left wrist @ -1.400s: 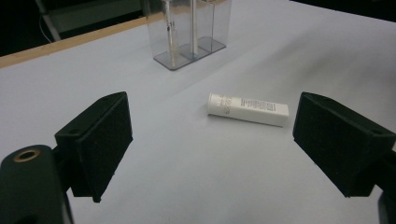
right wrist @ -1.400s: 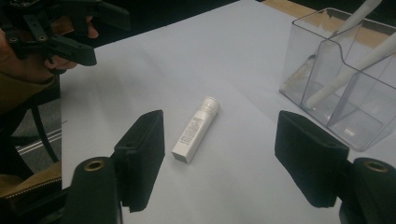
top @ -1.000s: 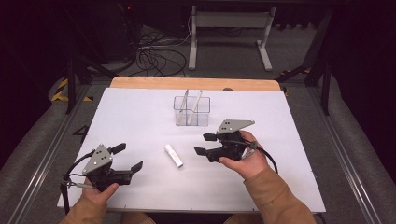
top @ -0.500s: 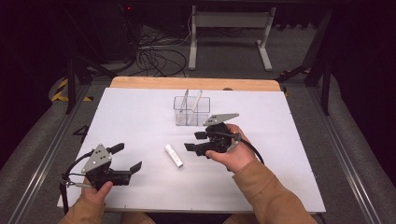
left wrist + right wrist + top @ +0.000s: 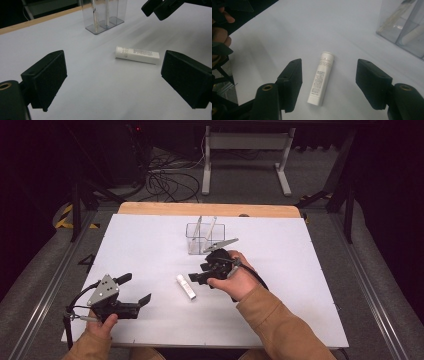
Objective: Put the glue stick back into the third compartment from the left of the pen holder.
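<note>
Right gripper (image 5: 196, 276) moved left and nearer, now just right of white tube (image 5: 186, 287), jaws apart, straddling without touching; tube flat mid-table, near of clear holder (image 5: 205, 239); left gripper (image 5: 134, 289) at near left, jaws just opened wide, empty

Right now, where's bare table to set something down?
Free: the white table left of the clear holder, the stretch right of the right gripper toward the far right edge, and the near edge between the forearms. Crowded: the middle, where the open right gripper hangs by the white tube, just below the holder.
</note>
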Motion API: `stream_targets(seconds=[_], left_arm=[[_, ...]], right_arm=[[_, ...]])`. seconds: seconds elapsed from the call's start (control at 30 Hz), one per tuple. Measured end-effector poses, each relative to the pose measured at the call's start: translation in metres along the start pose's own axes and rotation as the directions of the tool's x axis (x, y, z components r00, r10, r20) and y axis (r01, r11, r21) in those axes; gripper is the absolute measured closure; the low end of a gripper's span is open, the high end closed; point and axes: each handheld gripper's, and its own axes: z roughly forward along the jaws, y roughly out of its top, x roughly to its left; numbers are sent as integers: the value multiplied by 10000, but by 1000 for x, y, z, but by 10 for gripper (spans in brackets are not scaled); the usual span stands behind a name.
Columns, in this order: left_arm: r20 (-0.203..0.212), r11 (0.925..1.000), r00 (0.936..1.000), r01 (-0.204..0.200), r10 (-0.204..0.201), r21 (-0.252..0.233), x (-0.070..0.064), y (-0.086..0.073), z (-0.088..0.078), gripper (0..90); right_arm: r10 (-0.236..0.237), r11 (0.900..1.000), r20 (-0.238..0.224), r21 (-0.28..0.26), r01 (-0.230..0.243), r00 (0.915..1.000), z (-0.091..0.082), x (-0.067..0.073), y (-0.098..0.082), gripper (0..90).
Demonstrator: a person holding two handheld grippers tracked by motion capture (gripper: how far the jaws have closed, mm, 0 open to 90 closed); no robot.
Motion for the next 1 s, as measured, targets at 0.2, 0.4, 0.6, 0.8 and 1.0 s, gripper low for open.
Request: stream_targets(seconds=[0.2,0.4,0.6,0.8,1.0], left_arm=[[-4,10000,10000,27,-27,20,1,0,0,71],[-23,10000,10000,-52,52,64,-1,0,0,71],[-26,9999,10000,-59,60,93,-1,0,1,71],[-35,9999,10000,-89,89,99,-1,-1,1,70],[-25,9999,10000,-69,69,114,-1,-1,1,70]], right_arm=[[24,9990,116,448,-29,9999,14,3,4,394],[51,9967,199,805,-67,9998,26,6,7,395],[73,9933,255,1154,-102,9996,38,9,8,400],[24,9898,366,1419,-75,9993,49,11,7,402],[-44,9866,579,1629,-51,9983,59,12,6,414]])
